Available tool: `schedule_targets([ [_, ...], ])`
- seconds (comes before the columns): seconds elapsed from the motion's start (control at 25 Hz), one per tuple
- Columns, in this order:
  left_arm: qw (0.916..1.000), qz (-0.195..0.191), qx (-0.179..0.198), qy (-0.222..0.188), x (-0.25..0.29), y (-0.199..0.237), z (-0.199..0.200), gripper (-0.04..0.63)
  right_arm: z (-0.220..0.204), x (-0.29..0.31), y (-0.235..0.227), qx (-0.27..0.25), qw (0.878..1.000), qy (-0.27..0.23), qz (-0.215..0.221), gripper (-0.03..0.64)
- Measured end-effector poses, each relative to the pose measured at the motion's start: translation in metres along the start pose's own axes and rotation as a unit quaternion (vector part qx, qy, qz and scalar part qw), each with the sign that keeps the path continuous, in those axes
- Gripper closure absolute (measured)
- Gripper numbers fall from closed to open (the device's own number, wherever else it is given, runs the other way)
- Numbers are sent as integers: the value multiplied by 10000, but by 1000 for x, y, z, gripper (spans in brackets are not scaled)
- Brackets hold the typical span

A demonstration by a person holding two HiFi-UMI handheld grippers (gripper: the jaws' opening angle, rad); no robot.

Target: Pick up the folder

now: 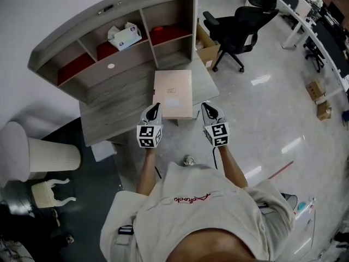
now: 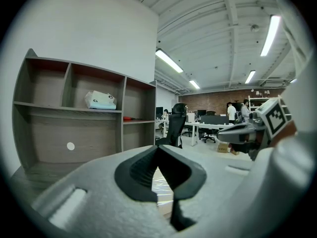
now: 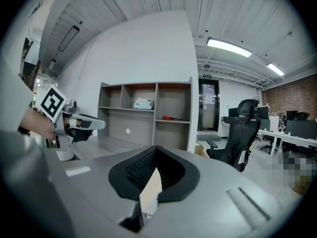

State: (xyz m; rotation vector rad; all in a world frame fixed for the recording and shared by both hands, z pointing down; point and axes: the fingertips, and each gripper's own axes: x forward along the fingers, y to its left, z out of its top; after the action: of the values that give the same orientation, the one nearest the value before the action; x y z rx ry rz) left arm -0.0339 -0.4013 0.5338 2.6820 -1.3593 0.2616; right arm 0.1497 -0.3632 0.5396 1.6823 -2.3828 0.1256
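Note:
A pale beige folder lies flat over the front of the grey desk, its near end past the desk's edge. My left gripper is at its near left corner and my right gripper at its near right corner. In the left gripper view the jaws are closed to a narrow slit with the folder's glossy surface between them. In the right gripper view the folder shows edge-on, clamped between the shut jaws. Each gripper view shows the other gripper: the right gripper and the left gripper.
A grey shelf unit stands at the back of the desk, with a white box and red items in its compartments. A black office chair and a cardboard box stand right of the desk. A white ribbed stool is at the left.

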Motion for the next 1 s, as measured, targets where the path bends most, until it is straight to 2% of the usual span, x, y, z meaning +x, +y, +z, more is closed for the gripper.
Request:
schedule_targets([
  [0.48, 9998, 172, 16, 39, 52, 27, 5, 597, -2, 62, -26, 25, 9996, 58, 279, 610],
  [0.76, 9995, 222, -81, 209, 54, 28, -10, 597, -18, 70, -14, 89, 9983, 264, 504, 609],
  [1.0, 9990, 197, -144, 387, 45, 34, -23, 597, -33, 72, -4, 209, 9974, 456, 518, 610],
])
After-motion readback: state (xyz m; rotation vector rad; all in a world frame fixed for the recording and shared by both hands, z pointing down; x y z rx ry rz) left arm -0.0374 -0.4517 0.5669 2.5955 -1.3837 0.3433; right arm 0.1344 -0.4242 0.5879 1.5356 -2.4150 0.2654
